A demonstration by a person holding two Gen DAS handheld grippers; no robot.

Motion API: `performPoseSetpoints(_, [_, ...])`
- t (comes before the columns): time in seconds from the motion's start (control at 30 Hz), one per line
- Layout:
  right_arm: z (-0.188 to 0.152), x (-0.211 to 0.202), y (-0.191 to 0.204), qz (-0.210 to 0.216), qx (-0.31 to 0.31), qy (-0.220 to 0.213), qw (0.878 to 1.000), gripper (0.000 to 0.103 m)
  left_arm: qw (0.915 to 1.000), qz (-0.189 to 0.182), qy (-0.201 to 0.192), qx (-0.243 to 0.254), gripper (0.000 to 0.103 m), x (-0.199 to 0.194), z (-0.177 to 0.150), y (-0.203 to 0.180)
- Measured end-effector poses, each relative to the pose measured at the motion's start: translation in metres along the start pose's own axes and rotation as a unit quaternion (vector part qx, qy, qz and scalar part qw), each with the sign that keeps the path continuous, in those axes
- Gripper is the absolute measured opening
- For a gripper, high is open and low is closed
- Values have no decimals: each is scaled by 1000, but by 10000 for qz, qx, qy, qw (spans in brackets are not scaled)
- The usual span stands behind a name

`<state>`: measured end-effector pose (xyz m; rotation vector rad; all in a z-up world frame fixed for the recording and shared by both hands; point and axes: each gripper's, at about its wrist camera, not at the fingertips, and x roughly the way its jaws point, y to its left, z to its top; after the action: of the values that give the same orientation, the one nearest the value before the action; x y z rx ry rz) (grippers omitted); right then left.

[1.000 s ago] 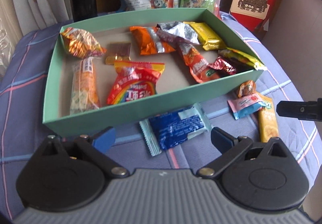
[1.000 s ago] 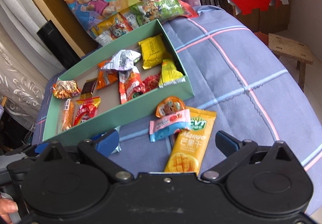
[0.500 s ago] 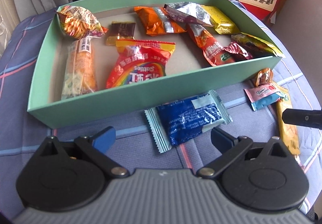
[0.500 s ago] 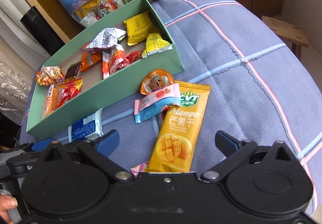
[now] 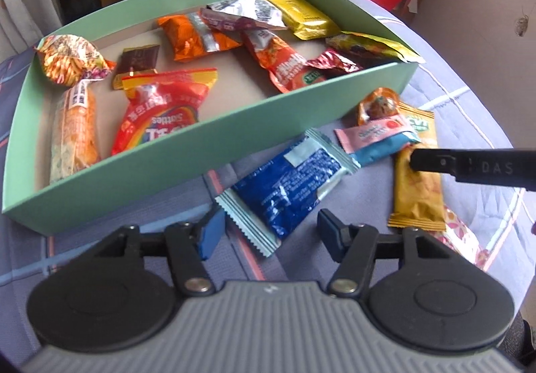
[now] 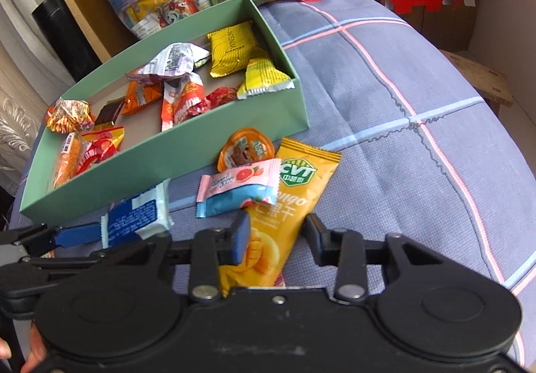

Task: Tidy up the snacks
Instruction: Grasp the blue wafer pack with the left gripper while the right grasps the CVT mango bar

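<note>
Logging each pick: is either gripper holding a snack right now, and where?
Neither yet. The left gripper is closing around the blue packet's near end; the right gripper around the mango packet's lower half.

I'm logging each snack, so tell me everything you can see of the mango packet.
The mango packet is a long, flat orange-yellow foil sachet with crimped ends, a green CVT badge and a mango picture. It lies on the checked cloth outside the green box, its top under the pink packet. The right gripper straddles it, jaws closing.
</note>
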<state>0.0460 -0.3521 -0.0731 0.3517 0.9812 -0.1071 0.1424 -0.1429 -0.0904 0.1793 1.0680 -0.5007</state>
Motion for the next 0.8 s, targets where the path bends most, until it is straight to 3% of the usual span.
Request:
performPoseSetpoints(0.13, [-3, -4, -4, 59, -32, -14, 10000, 27, 9994, -244, 124, 210, 57, -4, -3, -11])
performPoseSetpoints(0.2, [-6, -9, -8, 54, -95, -19, 9999, 26, 9996, -178, 70, 231, 57, -7, -1, -11])
performPoseSetpoints(0.33, [-11, -18, -24, 71, 50, 11, 10000, 25, 9996, 82, -96, 259, 72, -8, 9, -7])
performPoseSetpoints(0.5, [-10, -24, -29, 91, 212, 13, 9997, 27, 9984, 131, -106, 534, 75, 7, 25, -20])
performPoseSetpoints(0.57, [-10, -24, -27, 114, 259, -29, 9996, 30, 9978, 121, -65, 653, 70, 15, 27, -27])
performPoseSetpoints(0.6, [-10, -24, -25, 147, 262, -23, 9995, 31, 9976, 79, -34, 680, 52, 19, 27, -29])
performPoseSetpoints(0.8, [-8, -16, -10, 176, 123, 5, 9998, 55, 9993, -3, -41, 359, 45, 12, 16, -25])
